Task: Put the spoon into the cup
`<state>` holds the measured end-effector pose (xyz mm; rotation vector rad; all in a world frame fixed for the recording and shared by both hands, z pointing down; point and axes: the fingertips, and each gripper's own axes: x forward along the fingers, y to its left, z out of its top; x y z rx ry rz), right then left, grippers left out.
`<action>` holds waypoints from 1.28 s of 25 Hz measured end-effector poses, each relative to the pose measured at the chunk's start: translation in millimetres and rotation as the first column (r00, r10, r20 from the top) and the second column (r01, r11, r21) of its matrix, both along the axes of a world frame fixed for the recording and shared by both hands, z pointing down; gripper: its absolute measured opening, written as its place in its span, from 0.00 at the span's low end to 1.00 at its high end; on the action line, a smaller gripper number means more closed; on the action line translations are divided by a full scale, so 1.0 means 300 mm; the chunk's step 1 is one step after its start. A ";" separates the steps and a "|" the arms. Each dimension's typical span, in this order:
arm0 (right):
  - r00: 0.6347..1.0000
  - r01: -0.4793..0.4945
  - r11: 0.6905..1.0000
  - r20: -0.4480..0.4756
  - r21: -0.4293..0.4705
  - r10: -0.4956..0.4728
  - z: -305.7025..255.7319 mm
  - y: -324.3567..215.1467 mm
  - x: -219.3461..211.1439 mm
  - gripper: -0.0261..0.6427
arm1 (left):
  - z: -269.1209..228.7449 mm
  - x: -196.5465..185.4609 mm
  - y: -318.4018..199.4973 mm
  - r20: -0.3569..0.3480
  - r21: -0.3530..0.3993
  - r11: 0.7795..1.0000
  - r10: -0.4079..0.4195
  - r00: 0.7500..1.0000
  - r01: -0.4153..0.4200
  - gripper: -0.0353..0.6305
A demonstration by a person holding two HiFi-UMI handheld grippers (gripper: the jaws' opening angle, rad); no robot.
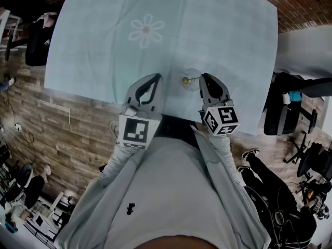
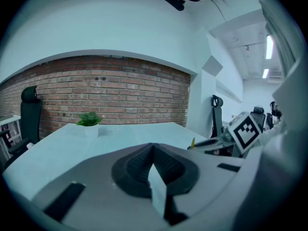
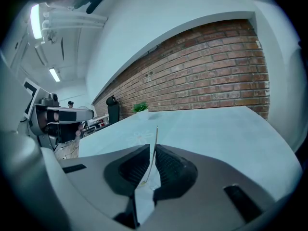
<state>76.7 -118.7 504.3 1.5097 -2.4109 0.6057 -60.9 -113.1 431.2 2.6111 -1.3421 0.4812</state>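
Note:
A clear glass cup (image 1: 191,80) stands on the pale blue tablecloth (image 1: 171,30) near the table's front edge. A thin spoon with a yellow end (image 1: 185,80) lies across the cup's top, its handle running right into my right gripper (image 1: 204,78). In the right gripper view the jaws are shut on that thin handle (image 3: 154,143), which sticks out ahead of them. The left gripper view shows the yellow spoon end (image 2: 193,142) and the right gripper (image 2: 211,142) off to the right. My left gripper (image 1: 154,79) hovers left of the cup, shut and empty, its jaw tips meeting (image 2: 153,146).
A flower print (image 1: 146,30) marks the cloth's middle. A small green plant in a white pot (image 2: 89,121) stands at the far table edge before a brick wall. Black office chairs (image 1: 284,110) stand right of the table and another (image 1: 37,43) to its left, on wood flooring.

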 end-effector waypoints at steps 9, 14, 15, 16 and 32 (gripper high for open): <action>1.000 0.018 0.998 0.013 -0.053 -0.017 0.045 -0.005 -0.009 0.24 | 0.000 -0.005 -0.001 0.002 0.001 1.000 -0.005 1.000 0.005 0.08; 1.000 0.021 0.998 0.010 -0.067 -0.020 0.065 -0.003 -0.014 0.26 | -0.001 -0.011 -0.001 0.003 0.002 1.000 -0.013 1.000 0.013 0.08; 1.000 0.022 0.997 0.012 -0.069 -0.021 0.068 -0.003 -0.015 0.26 | -0.001 -0.012 -0.001 0.004 0.002 1.000 -0.014 1.000 0.014 0.08; 1.000 0.023 0.997 0.013 -0.072 -0.023 0.070 -0.002 -0.017 0.27 | -0.001 -0.013 0.000 0.004 0.003 1.000 -0.014 1.000 0.014 0.08; 1.000 -0.011 0.997 0.004 -0.070 0.011 0.057 0.021 0.031 0.28 | -0.020 0.002 0.008 -0.002 0.015 1.000 0.001 1.000 0.000 0.08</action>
